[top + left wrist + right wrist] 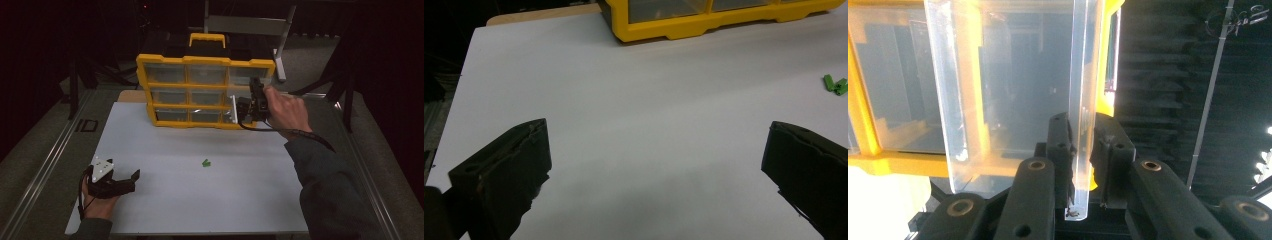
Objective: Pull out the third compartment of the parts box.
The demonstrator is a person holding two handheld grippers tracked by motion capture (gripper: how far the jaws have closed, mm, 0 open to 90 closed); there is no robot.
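A: What has the right gripper (1082,150) got?

B: Its jaws are pinched onto the front wall of a clear plastic drawer (1013,90), pulled partway out of the yellow organizer case (205,90). In the high view the right gripper (252,102) is at the case's lower right corner, at the far side of the table.

A: And the case itself?

B: It stands upright on the far edge of the white tabletop (200,200), with a handle (206,40) on top and a grid of clear drawers.

A: The other tool?

B: The left gripper (131,179) rests near the left front corner, jaws spread wide with nothing between them, well apart from the case.

A: Anything in the way?

B: Small green pieces (206,162) lie mid-table, between the two grippers, touching neither. Beyond the table, a dark metal frame (280,45).
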